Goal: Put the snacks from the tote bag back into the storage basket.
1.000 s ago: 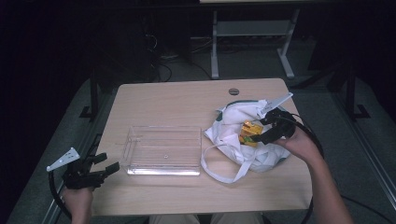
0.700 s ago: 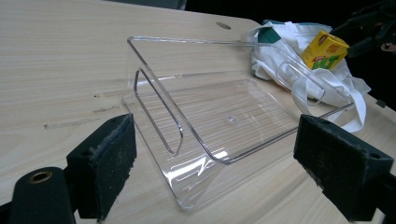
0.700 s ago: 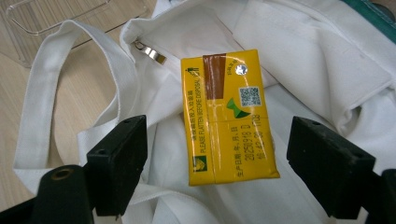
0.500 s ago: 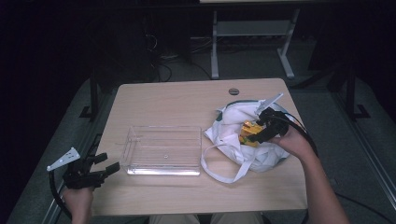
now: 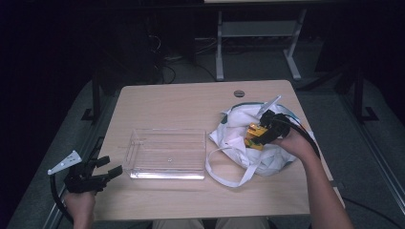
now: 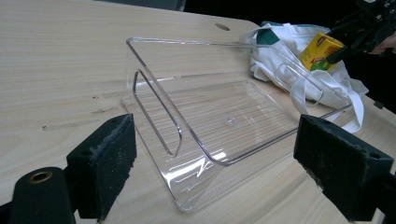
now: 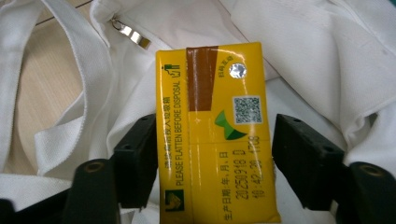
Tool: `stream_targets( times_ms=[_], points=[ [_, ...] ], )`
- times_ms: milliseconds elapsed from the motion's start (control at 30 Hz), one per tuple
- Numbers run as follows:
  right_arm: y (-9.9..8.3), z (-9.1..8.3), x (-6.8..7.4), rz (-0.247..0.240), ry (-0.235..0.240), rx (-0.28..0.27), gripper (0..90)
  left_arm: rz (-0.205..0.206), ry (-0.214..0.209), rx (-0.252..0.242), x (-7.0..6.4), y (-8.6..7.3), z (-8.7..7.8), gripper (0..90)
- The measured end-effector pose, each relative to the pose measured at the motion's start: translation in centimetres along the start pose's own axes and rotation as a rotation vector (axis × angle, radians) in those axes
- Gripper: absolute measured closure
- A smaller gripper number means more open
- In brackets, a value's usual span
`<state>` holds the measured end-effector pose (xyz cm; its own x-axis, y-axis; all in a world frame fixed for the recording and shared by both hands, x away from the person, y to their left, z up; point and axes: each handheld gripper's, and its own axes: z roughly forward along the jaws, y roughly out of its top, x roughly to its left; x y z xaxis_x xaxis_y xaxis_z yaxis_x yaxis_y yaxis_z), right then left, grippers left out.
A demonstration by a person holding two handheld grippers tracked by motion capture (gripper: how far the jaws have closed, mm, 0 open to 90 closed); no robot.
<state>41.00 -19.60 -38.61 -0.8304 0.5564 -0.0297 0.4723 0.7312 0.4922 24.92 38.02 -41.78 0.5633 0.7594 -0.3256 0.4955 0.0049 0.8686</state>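
A yellow drink carton (image 7: 215, 140) sits between the jaws of my right gripper (image 7: 215, 133), which is shut on it just over an open white cloth bag (image 7: 327, 56). In the high view the carton (image 5: 254, 136) and right gripper (image 5: 265, 133) are over the bag (image 5: 239, 136) at the table's right side. A clear plastic tray (image 5: 167, 153) lies empty at the middle of the table. My left gripper (image 5: 109, 165) hovers open off the table's left front corner, and its jaws (image 6: 215, 128) face the tray (image 6: 219, 116) from a short way off.
The bag's long white strap (image 5: 229, 179) loops out onto the wooden table (image 5: 181, 102) toward the front, close to the tray's right end. A round cable hole (image 5: 239, 93) is near the table's far edge. A metal stand (image 5: 258, 33) is on the floor beyond.
My right gripper has moved slightly left and toward the person with the yellow carton, staying over the bag. The left gripper has stayed put.
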Motion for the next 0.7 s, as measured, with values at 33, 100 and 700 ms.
stream_targets(
  times_ms=[33, 100, 700],
  points=[
    [0.03, 0.04, 0.03, -0.002, -0.001, 0.001, 36.6, 0.0, 0.0, 0.0, -0.01, 0.0, -0.01, 12.7],
    [0.07, 0.11, 0.04, -0.006, -0.004, 0.002, 37.7, 0.0, 0.001, -0.001, -0.01, 0.0, -0.01, 12.7],
    [0.12, 0.09, 0.05, -0.04, -0.008, 0.005, 49.3, -0.001, 0.004, -0.006, -0.07, -0.01, 0.02, 12.7]
  ],
)
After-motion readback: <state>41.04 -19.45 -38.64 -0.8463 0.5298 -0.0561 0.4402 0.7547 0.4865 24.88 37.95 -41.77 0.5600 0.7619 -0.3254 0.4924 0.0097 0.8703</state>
